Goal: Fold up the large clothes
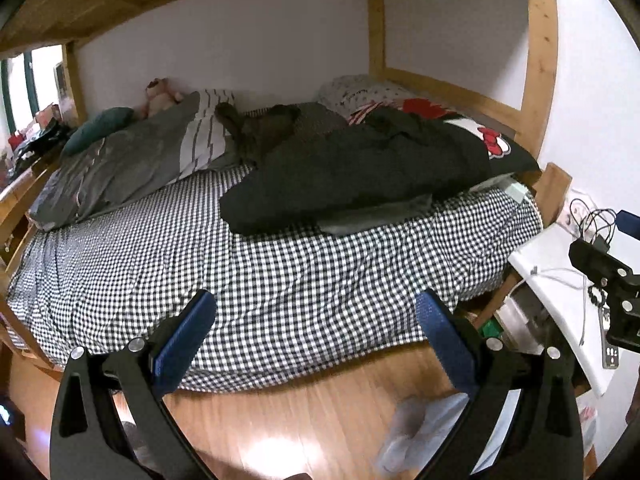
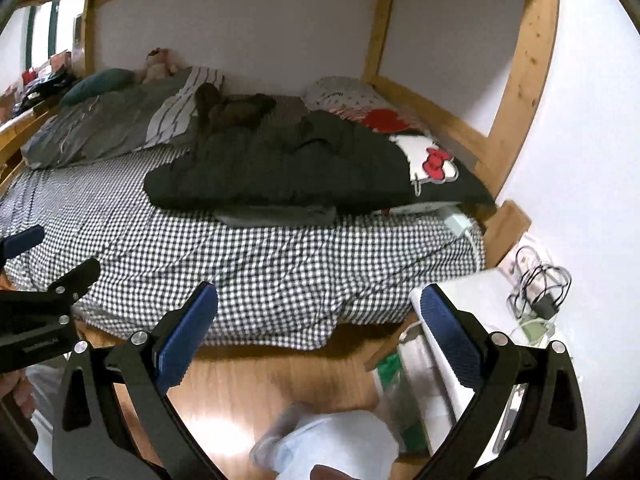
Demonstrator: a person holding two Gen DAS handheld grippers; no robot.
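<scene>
Black garment (image 1: 352, 176) lies heaped mid-frame on the checked bed (image 1: 280, 280), long axis left-right, well beyond both empty, spread-wide grippers: left gripper (image 1: 316, 320), right gripper (image 2: 320, 316) slightly nearer.

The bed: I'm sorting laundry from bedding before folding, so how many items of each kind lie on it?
Dark garments heaped in a pile: 1 pile (separate pieces cannot be told apart)
Pillows: 3, cartoon-cat, dotted white, dark green
Grey striped duvet: 1
Plush toy: 1
Total: 6
</scene>
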